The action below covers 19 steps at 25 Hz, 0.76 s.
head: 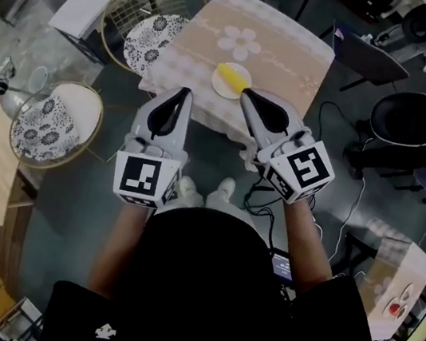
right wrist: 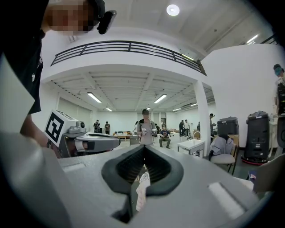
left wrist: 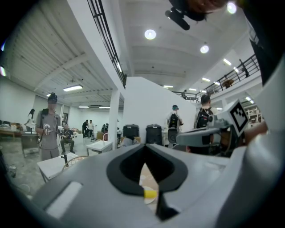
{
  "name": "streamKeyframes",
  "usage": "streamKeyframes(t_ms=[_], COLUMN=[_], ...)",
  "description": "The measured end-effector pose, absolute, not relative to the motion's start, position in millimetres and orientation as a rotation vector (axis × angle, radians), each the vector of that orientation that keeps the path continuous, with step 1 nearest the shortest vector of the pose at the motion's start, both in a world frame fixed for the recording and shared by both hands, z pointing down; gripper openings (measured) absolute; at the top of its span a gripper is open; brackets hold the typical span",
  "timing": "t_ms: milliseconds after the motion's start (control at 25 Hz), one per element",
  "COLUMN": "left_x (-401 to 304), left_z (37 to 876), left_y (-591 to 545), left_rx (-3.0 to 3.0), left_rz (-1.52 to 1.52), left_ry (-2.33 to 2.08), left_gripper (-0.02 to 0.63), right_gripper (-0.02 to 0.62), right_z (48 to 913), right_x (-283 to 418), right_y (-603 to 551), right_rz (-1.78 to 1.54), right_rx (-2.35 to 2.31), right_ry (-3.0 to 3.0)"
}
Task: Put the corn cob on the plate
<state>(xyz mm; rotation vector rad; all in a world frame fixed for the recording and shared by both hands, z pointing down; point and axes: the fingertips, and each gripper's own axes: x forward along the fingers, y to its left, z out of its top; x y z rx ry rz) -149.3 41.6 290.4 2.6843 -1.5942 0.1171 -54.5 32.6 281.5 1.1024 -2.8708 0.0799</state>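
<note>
- One corn cob (head: pixel 230 75) was seen lying on the one plate (head: pixel 219 86), across its middle. The placing was therefore judged to be done, or all but done.
- The cob's long axis was set at a slant in the head view. One end was turned toward the plate's far left rim and the other toward its near right rim.
- The right gripper (head: pixel 245 93) was found clenched, with its pads pressed together and nothing between them. In the head view its tip was seen at the plate's near right rim, roughly in line with the cob's near end. How high above the plate it was held could not be told.
- The left gripper (head: pixel 184 93) was likewise clenched and empty. It was held to the near left of the plate and apart from it, so the right one was judged the nearer to the cob.
- Should the cob need to be taken up again, it was judged that the right jaws would first have to be parted and turned across that slanted axis.
- Two grippers were counted, and one table (head: pixel 286 44) under the plate.
- Two round chairs were counted, both left of the plate: one (head: pixel 156 39) beside the table and one (head: pixel 45 125) farther off.
</note>
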Motion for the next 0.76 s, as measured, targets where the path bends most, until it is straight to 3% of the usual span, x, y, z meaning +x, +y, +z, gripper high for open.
streamKeyframes(t_ms=[760], left_x=[-135], left_z=[291], left_y=[39], left_rx=[2.689], left_rz=[0.135], left_ry=[-1.580], left_gripper=[0.009], right_gripper=[0.002], right_z=[281], right_x=[-40], right_y=[30], right_rz=[0.079], right_rx=[1.113], right_ry=[-2.876])
